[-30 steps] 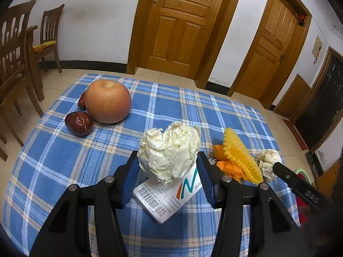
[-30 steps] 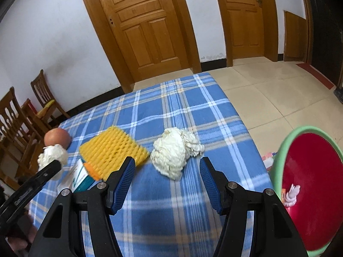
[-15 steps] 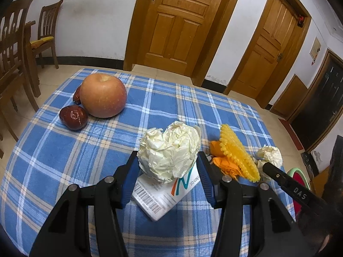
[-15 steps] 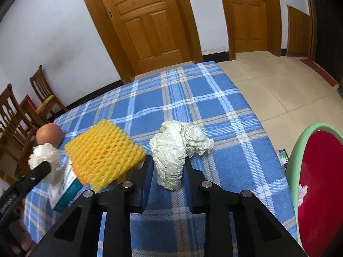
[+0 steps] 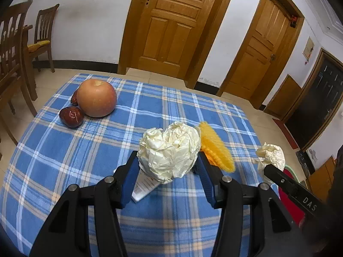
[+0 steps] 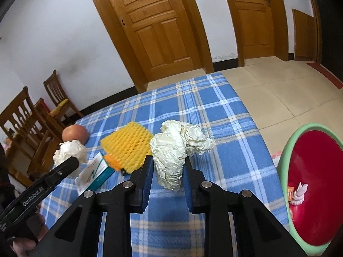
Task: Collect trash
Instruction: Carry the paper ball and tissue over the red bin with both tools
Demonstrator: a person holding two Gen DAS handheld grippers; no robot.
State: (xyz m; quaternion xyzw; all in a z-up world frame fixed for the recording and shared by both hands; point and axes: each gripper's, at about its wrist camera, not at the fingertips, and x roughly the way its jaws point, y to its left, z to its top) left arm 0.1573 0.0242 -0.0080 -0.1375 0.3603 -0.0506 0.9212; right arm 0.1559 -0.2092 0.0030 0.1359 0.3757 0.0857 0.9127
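A room with white walls, wooden panelled doors [image 5: 169, 25] and a tiled floor is seen, with a table covered by a blue checked cloth [image 5: 64, 160] in the foreground. Wooden chairs [image 5: 42, 36] are placed against the wall beyond the table's left side.

The left gripper [image 5: 168, 167] is found clamped on a large crumpled paper ball [image 5: 169, 150], its blue pads pressed against both sides of the wad. A small printed carton [image 5: 143, 187] lies on the cloth beneath that ball. A yellow foam net [image 5: 216, 147] is seen just beside it, partly over an orange scrap.

The right gripper [image 6: 168, 169] has just been closing and is now clamped on a second crumpled paper wad [image 6: 171, 156], whose upper part spreads out above the pads. This wad appears raised off the cloth.

An apple [image 5: 96, 98] and two dark red dates [image 5: 71, 116] lie at the far left of the table, well apart from the trash.

A red bin with a green rim [image 6: 287, 156] stands on the floor beside the table's right edge; small items are seen inside it.
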